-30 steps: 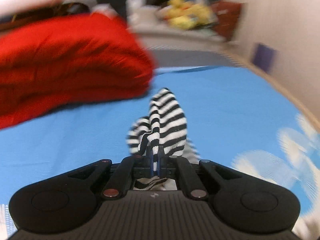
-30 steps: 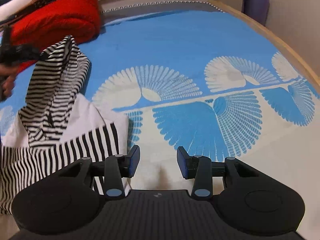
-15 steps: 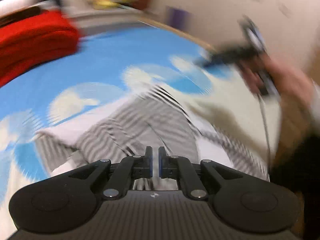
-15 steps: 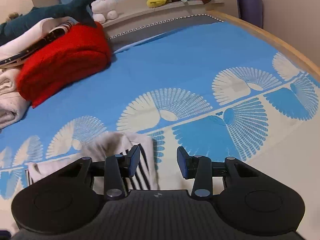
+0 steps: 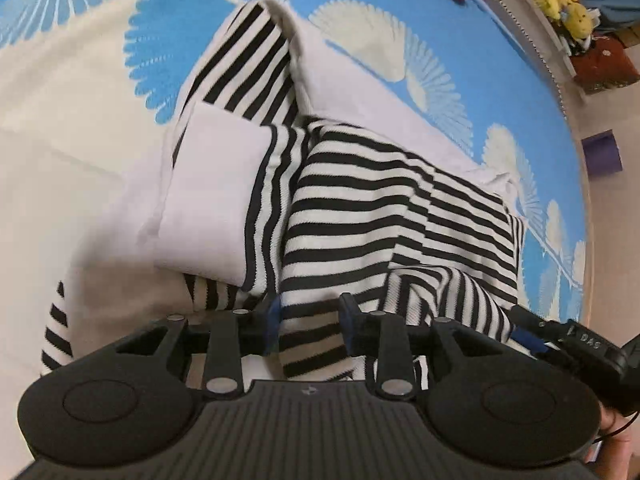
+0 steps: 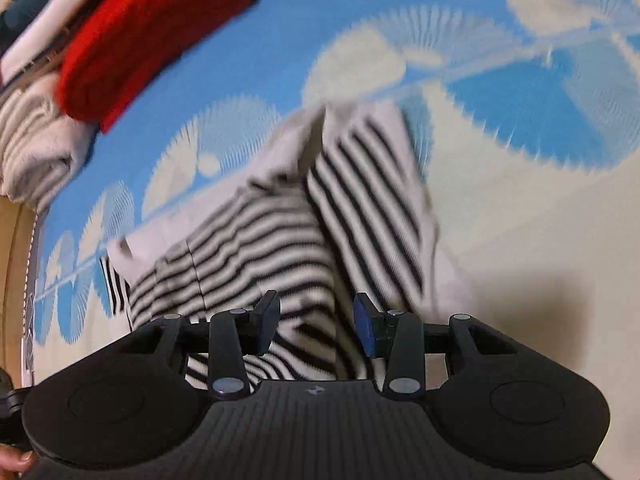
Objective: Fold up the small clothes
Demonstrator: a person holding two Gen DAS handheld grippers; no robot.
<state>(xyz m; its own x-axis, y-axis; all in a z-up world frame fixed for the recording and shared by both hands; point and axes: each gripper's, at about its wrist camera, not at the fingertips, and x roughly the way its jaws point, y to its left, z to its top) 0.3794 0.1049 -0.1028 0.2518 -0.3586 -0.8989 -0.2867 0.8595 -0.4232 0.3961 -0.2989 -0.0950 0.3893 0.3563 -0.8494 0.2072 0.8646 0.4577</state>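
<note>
Left gripper (image 5: 308, 320): we see its fingers parted, straddling a striped fold without pinching it.
Striped garment (image 5: 380, 208): it lies partly folded on the blue-and-white bedspread (image 5: 400, 12), directly under both tools.
Right gripper (image 6: 316, 320): we see it spread wide, empty, over the same cloth.
Risk: in our judgement, closing on one layer only could drag the stacked folds apart.

Left tool (image 5: 309, 322) now parted, striped garment (image 5: 384, 208) dropped flat (right tool (image 6: 316, 322) now over it)
</note>
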